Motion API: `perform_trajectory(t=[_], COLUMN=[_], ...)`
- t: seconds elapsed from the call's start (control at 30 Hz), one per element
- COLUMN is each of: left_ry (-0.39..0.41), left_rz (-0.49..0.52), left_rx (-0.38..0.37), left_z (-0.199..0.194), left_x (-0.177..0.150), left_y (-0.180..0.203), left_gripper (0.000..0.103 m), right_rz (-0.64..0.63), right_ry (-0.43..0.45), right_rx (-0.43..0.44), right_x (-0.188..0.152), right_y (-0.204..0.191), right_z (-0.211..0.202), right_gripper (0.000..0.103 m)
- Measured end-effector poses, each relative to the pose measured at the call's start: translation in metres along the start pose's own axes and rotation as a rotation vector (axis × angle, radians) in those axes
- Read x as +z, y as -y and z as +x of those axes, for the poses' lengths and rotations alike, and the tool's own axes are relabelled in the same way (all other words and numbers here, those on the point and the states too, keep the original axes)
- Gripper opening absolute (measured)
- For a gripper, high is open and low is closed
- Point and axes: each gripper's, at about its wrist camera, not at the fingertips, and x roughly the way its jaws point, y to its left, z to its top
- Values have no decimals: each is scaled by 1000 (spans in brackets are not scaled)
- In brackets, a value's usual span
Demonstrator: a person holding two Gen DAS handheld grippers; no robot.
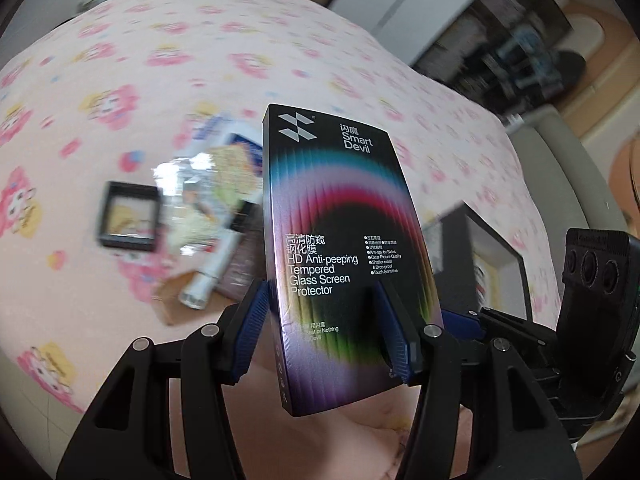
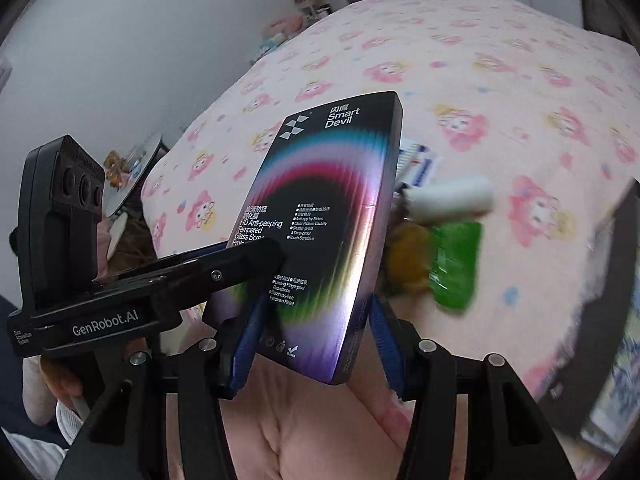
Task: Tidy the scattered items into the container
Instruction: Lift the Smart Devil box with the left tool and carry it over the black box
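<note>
Nearest in both wrist views stands the screen protector box point(image 1: 344, 248), a flat black carton with a rainbow arc, lifted clear of the bedspread point(image 1: 200, 40) and tilted with its top leaning away. The left gripper point(image 1: 326, 328) clamps its lower part, blue pads point(image 1: 256, 320) pressed on both long edges. The right gripper point(image 2: 310, 332) also closes on the box point(image 2: 320, 216), a pad on each side near its lower corner; the left gripper's black finger point(image 2: 240, 264) crosses the printed face from the left.

Farther off, on the pink flowered cover, scattered items lie blurred: a small black-framed case point(image 1: 128, 216), a white tube point(image 1: 216, 276), and in the right view a green packet point(image 2: 456, 264) and a white roll point(image 2: 448, 196). A dark box rim point(image 1: 492, 256) sits at right.
</note>
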Motion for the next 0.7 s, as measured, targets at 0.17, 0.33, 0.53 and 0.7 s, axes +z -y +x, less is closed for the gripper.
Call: perform_trajectory(t=[0.17, 0.33, 0.53, 0.7], left_ry=[-28, -71, -143, -186], left_rz=[62, 136, 221, 320], left_rx=[-51, -95, -173, -184], left_z=[13, 34, 76, 110], left_x=[-11, -22, -21, -23], left_y=[56, 114, 182, 244], left_gripper=[56, 56, 56, 56], right_rz=[49, 103, 195, 296], right_ry=[63, 121, 196, 260], right_rx=[-33, -67, -129, -154], right_x=[-25, -49, -75, -94], right_y=[37, 73, 124, 173], right_z=[-46, -84, -124, -152], right_gripper=[49, 49, 49, 49])
